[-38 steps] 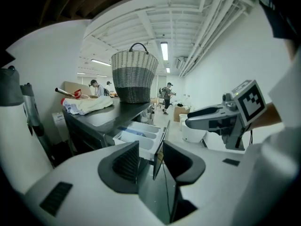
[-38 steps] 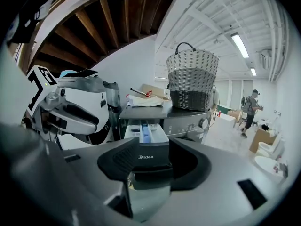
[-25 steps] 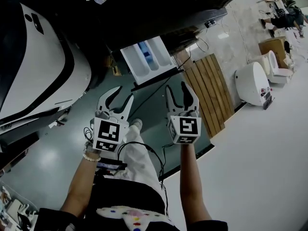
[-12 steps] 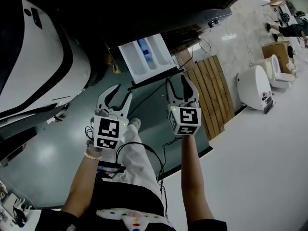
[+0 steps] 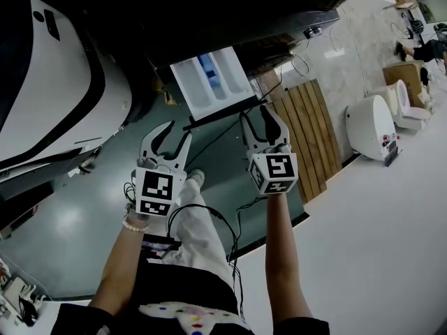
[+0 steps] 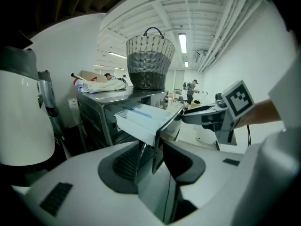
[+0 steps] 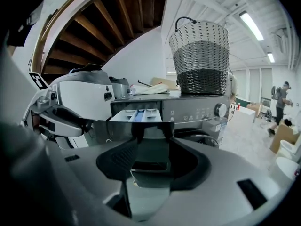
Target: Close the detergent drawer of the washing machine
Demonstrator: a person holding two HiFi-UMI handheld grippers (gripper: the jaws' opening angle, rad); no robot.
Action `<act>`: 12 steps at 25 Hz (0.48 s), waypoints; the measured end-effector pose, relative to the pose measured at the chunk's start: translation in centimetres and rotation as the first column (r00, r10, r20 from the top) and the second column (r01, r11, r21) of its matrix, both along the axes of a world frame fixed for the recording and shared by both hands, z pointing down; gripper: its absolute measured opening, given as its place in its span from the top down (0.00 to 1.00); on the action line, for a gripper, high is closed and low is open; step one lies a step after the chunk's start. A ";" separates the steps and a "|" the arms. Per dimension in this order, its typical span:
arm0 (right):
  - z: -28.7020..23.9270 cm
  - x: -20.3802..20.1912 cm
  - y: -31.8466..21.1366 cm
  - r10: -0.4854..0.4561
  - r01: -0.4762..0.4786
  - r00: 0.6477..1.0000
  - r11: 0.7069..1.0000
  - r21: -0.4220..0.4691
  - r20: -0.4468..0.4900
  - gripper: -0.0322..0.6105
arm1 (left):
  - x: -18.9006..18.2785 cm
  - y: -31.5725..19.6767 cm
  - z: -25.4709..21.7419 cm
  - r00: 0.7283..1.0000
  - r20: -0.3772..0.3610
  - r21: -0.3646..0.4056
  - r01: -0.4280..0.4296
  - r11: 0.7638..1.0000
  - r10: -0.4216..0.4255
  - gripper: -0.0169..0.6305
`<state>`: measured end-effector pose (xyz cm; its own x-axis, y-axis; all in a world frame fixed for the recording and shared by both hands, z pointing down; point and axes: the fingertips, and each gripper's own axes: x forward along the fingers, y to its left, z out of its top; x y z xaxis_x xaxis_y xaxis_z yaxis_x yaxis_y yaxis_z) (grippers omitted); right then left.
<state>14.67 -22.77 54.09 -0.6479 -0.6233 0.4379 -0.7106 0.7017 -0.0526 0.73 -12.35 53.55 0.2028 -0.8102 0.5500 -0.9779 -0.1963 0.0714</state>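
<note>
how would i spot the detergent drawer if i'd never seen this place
Find the dark washing machine with the wicker basket on top. At its upper front, left of the control knob, the detergent drawer juts out, pulled open. It alone is a white tray split into compartments, one blue, with a dark front panel.

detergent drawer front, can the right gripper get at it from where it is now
Probably yes: the right gripper is open and right in front of the pulled-out drawer, facing its dark front, and nothing seems to lie between them.
</note>
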 end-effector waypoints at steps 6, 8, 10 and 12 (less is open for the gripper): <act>0.1 -0.2 -0.1 0.014 -0.014 1.000 1.000 0.009 -0.024 0.69 | 0.3 -0.3 0.2 1.000 0.005 -0.001 0.001 1.000 -0.001 0.73; 0.1 -0.3 -0.2 0.018 -0.018 1.000 1.000 0.004 -0.016 0.69 | 0.2 -0.4 0.2 1.000 0.009 0.002 -0.005 1.000 0.005 0.73; 0.1 -0.2 -0.4 0.019 -0.019 1.000 1.000 0.004 -0.013 0.69 | 0.1 -0.5 0.2 1.000 0.012 0.003 -0.005 1.000 0.005 0.71; 0.0 -0.3 -0.5 0.014 -0.014 1.000 1.000 0.011 -0.019 0.69 | 0.0 -0.6 0.1 1.000 0.014 0.001 -0.009 1.000 0.009 0.70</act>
